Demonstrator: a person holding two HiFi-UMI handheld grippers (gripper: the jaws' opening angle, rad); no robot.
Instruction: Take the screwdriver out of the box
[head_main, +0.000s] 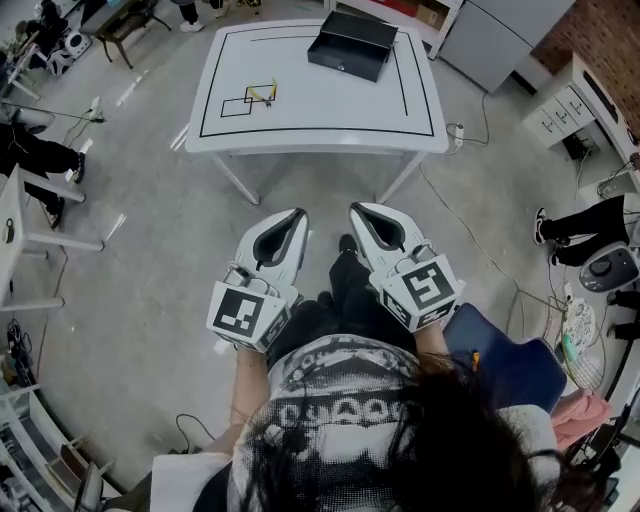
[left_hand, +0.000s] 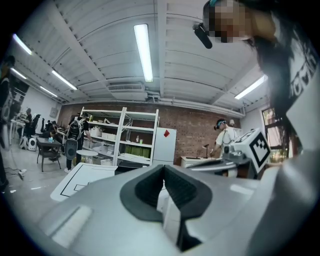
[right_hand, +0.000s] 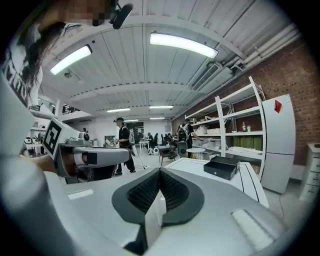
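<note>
Box (head_main: 352, 44) on table (head_main: 320, 112), far from left gripper (head_main: 297, 214), right gripper (head_main: 358, 209); jaws together, empty.

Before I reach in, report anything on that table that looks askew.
The black rectangular box sits skewed to the white table, straddling its black taped border at the far right. A small yellow object lies on the taped squares; too small to identify. Nothing looks spilled or damaged.

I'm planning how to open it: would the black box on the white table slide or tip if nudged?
Probably slides rather than tips: the black box is low, wide and sits flat on the smooth-looking white table. Its straight edges suggest a rigid shell. Weight cannot be judged.
</note>
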